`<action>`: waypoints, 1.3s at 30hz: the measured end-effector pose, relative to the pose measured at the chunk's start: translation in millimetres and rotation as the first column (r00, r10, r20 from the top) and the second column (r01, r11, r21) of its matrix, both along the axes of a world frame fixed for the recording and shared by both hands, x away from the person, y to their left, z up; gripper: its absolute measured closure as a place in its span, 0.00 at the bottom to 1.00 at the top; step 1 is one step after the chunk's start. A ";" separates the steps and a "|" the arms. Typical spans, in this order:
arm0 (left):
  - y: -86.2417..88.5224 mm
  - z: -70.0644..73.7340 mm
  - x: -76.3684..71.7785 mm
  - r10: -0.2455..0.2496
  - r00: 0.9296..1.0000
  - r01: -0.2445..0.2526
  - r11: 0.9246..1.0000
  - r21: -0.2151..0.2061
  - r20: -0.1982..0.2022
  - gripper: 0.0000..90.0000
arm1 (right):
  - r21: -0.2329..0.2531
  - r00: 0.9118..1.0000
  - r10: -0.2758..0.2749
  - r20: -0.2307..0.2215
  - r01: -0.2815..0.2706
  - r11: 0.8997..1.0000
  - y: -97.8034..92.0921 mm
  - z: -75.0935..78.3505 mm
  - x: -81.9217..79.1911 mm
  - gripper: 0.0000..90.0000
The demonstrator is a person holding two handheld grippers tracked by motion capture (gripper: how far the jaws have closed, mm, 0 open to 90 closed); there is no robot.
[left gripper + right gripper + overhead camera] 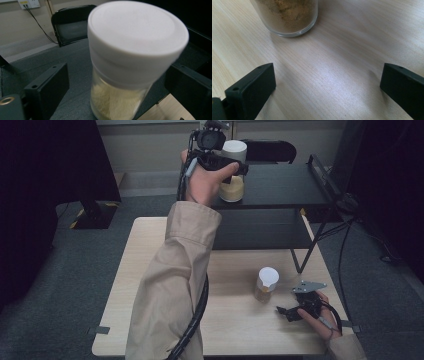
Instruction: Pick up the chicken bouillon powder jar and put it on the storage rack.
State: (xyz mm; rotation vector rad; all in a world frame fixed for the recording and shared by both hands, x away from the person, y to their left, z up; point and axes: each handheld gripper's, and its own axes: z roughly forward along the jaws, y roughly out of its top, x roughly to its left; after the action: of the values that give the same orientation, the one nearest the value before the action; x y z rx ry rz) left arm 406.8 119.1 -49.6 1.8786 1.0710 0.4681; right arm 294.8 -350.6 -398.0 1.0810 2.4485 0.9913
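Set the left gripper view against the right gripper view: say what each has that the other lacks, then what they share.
Left gripper view alone: a white-lidded jar of pale yellow powder between the spread jaws, standing on a black shelf, with a black chair and a wall socket behind.

Right gripper view alone: the base of a glass jar of brown powder on the light wooden table, ahead of the jaws and apart from them.

Both: two black jaws wide apart, gripping nothing, aimed at a powder jar.
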 end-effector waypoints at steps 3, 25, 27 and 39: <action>3.7 -3.4 -4.8 0.007 1.000 -0.007 1.000 -0.006 0.001 0.02 | 0.000 1.000 0.000 0.000 0.000 1.000 0.0 0.0 0.0 0.00; 37.0 -38.9 -44.4 -0.114 0.993 0.117 0.991 -0.067 0.038 0.02 | -0.001 1.000 0.001 -0.001 -0.001 1.000 0.0 0.2 0.2 0.00; 38.0 -41.6 -45.5 -0.126 0.991 0.129 0.989 -0.073 0.039 0.02 | -0.001 1.000 0.001 -0.001 -0.001 1.000 -0.1 0.2 0.2 0.00; 41.7 -74.4 -58.1 -0.212 0.976 0.217 0.971 -0.100 0.059 0.02 | 0.000 1.000 0.001 -0.001 -0.001 1.000 0.0 0.2 0.2 0.00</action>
State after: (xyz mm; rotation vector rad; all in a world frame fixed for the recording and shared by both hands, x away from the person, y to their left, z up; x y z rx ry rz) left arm 348.7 160.8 -124.0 1.8535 0.8330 0.3232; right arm 295.0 -350.7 -397.8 1.0807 2.4503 0.9907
